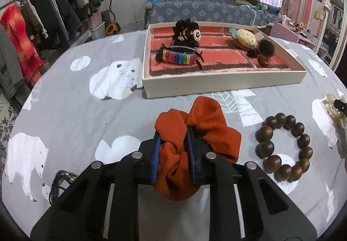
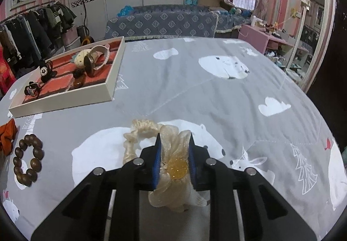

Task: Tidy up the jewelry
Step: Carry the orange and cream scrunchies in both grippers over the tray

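L gripper (image 1: 173, 152) is squeezed on the orange scrunchie (image 1: 195, 132), just in front of the tray (image 1: 216, 85). It's floppy, could snag the tray wall. R gripper (image 2: 174, 158) pinches the cream flower scrunchie (image 2: 173, 154), far from the tray; its loop might drag on the bed.

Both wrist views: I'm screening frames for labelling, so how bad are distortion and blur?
Left wrist view: strong fisheye bend, dark corners; the tray rim bows, the orange scrunchie in the left tool is sharp. Right wrist view: same curvature; the cream flower scrunchie is crisp, the wooden bead bracelet softer at the edge.
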{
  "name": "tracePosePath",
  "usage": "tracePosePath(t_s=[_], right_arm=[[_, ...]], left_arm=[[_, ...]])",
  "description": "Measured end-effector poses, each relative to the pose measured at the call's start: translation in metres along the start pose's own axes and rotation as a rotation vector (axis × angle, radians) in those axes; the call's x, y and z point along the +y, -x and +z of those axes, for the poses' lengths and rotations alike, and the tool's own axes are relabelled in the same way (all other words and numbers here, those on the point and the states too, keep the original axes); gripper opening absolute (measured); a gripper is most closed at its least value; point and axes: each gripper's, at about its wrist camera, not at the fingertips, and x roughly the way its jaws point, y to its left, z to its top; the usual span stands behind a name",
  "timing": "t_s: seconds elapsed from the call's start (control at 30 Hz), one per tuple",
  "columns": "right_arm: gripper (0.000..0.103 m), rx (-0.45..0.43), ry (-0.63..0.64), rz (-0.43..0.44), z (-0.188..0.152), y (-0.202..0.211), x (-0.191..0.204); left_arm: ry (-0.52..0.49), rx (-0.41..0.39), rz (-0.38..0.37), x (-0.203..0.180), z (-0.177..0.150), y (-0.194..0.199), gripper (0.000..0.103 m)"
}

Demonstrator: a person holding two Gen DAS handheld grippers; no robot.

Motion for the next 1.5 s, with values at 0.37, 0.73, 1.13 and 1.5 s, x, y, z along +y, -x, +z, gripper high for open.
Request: tracePosePath(t_s=[0.37,0.73,1.13,1.5], right_arm=[[0.021,-0.107,0.015,0.063,0.035,0.032,0.020],[0.021,-0.173,0.062,0.157,0.097,0.030,0.077],[0.021,-0.165,0.121,0.204,0.110,-0.019,0.136],[0.021,-0.114,0.143,0.190,0.101,-0.058,0.144]], left_arm=[[0.030,-0.072,-0.042,0.000,0.031,0.026,0.020],[0.063,-0.143,-0.065,-0.008,0.101,0.019,0.020],[0.067,-0.152,-0.047,-0.017,0.127,-0.025,0.020],[0.063,-0.081,-0.025,-0.015,0.118,-0.074,0.020]])
